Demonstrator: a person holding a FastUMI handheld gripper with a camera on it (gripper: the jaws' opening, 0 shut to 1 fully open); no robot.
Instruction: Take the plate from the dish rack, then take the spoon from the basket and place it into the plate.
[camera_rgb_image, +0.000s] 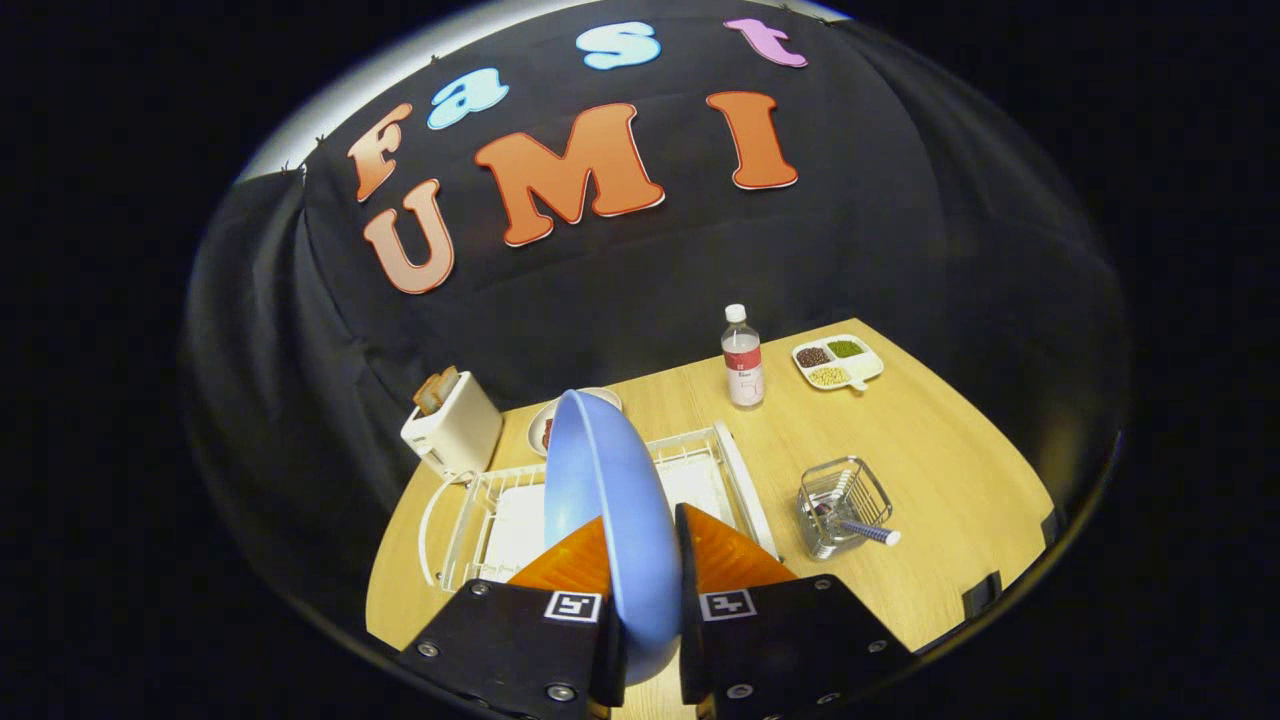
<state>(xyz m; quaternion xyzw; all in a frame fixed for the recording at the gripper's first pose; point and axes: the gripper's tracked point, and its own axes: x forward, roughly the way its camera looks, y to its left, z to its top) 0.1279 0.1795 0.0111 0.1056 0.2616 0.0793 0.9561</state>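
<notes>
Gripper is pinching the blue plate edge-on above the dish rack; spoon is waiting in its wire basket.

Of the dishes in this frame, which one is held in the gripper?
The blue plate, held on edge between the gripper fingers above the dish rack. The sectioned tray and small plate rest on the table.

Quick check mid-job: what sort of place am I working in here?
Likely a mock kitchen counter in a booth: a white wire dish rack, a white toaster and a wire cutlery basket on a wooden table. The gripper holds a blue plate.
</notes>
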